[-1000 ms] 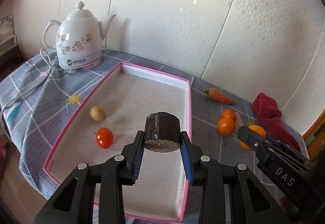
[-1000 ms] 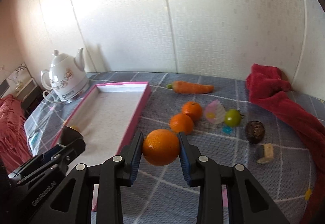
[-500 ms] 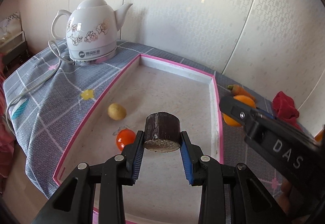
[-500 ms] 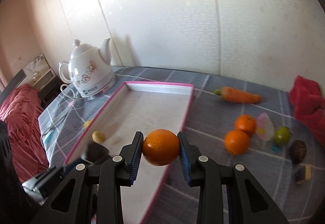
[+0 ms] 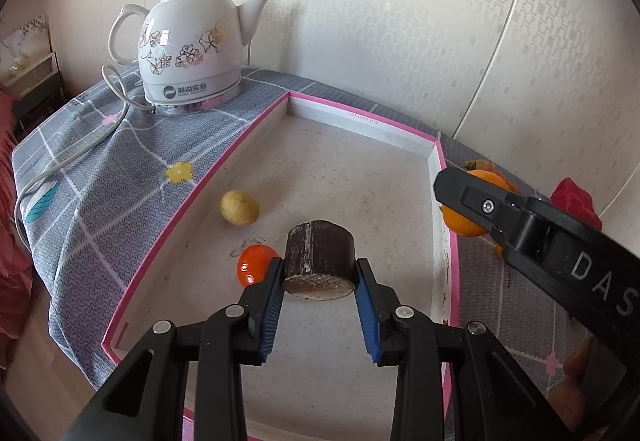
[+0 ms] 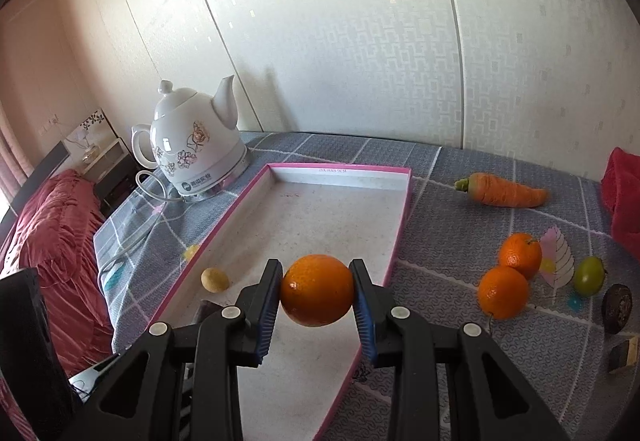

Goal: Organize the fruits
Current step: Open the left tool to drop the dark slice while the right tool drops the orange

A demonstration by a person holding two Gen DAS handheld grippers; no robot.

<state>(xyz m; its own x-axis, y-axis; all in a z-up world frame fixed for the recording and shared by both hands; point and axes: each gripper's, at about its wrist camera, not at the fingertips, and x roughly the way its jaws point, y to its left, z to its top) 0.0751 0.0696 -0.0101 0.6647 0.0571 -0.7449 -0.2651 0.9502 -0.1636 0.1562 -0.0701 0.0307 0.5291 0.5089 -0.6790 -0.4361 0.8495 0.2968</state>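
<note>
My left gripper (image 5: 319, 281) is shut on a dark brown cut fruit half (image 5: 320, 265) and holds it above the pink-rimmed tray (image 5: 362, 121). In the tray lie a small yellow-brown fruit (image 5: 239, 206) and a small red-orange fruit (image 5: 253, 265). My right gripper (image 6: 316, 291) is shut on an orange (image 6: 316, 289) and holds it above the tray's (image 6: 340, 171) right part. It also shows in the left wrist view as a black finger (image 5: 520, 217) over the tray's right rim. Two oranges (image 6: 505, 291), a green fruit (image 6: 589, 275) and a dark fruit (image 6: 617, 307) lie on the cloth to the right.
A white floral kettle (image 5: 192, 45) with its cord stands behind the tray's left corner. A carrot (image 6: 506, 194) lies by the wall, with a red cloth (image 6: 622, 201) at the far right. A small tan piece (image 6: 624, 353) lies near the dark fruit. A red blanket (image 6: 52, 241) lies left, off the table.
Both grippers have moved left and over the tray, each still holding its fruit. The right gripper now hangs above the tray's right part, closer to the left one.
</note>
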